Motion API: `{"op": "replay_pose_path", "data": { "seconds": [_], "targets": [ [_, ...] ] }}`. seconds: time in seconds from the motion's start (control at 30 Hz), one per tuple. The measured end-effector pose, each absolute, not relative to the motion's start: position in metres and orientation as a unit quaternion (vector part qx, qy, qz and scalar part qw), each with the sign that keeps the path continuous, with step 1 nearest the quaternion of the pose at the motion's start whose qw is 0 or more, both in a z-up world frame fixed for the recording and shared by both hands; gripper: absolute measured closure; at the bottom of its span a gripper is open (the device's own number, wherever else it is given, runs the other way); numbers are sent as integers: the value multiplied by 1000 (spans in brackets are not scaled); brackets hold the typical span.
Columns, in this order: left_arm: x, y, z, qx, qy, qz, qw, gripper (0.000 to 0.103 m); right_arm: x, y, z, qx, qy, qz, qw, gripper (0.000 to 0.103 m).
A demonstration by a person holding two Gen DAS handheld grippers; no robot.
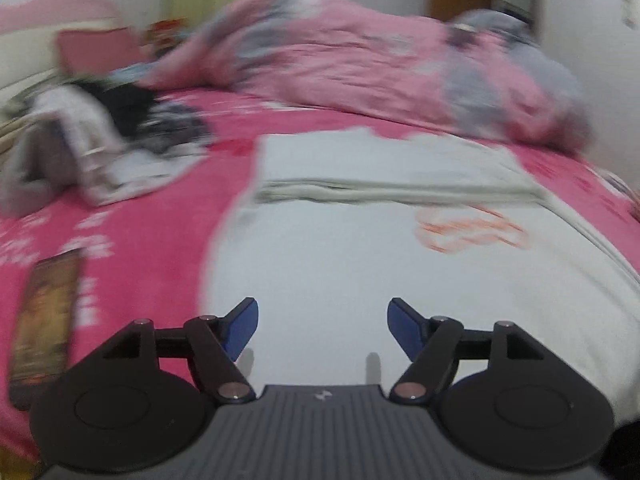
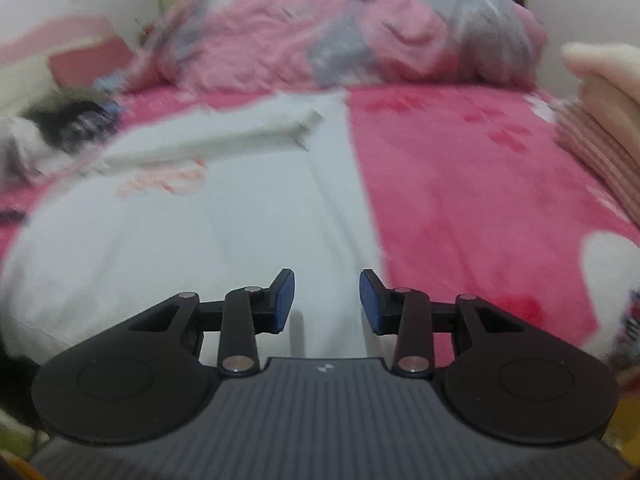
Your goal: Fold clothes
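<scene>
Your left gripper [image 1: 322, 330] gapes wide and your right gripper [image 2: 327, 300] stands narrower, both empty above the white garment [image 1: 360, 248] lying partly folded on the pink bed [image 1: 160, 240], near its front edge.

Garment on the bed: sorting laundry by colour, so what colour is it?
White garment, with an orange-red print; clearest in the left wrist view.

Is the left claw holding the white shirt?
No. The left claw is open above the white shirt, with nothing between its pads.
</scene>
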State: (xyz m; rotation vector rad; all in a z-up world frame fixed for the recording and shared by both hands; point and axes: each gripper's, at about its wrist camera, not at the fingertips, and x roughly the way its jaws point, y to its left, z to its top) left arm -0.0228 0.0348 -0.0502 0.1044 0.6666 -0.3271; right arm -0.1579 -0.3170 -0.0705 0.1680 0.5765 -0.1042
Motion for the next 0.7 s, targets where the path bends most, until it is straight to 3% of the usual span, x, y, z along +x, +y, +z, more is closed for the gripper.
{"op": "replay_pose_path", "data": {
  "seconds": [0.27, 0.5, 0.7],
  "targets": [
    [-62, -29, -79, 149, 340, -226, 901, 30, -113, -272, -93, 43, 280, 27, 959, 79],
    [-63, -25, -85, 137, 350, -230, 898, 20, -162, -333, -84, 143, 281, -88, 945, 84],
    [-64, -20, -83, 131, 359, -221, 897, 18, -140, -268, -65, 116, 234, 57, 964, 83]
  ]
}}
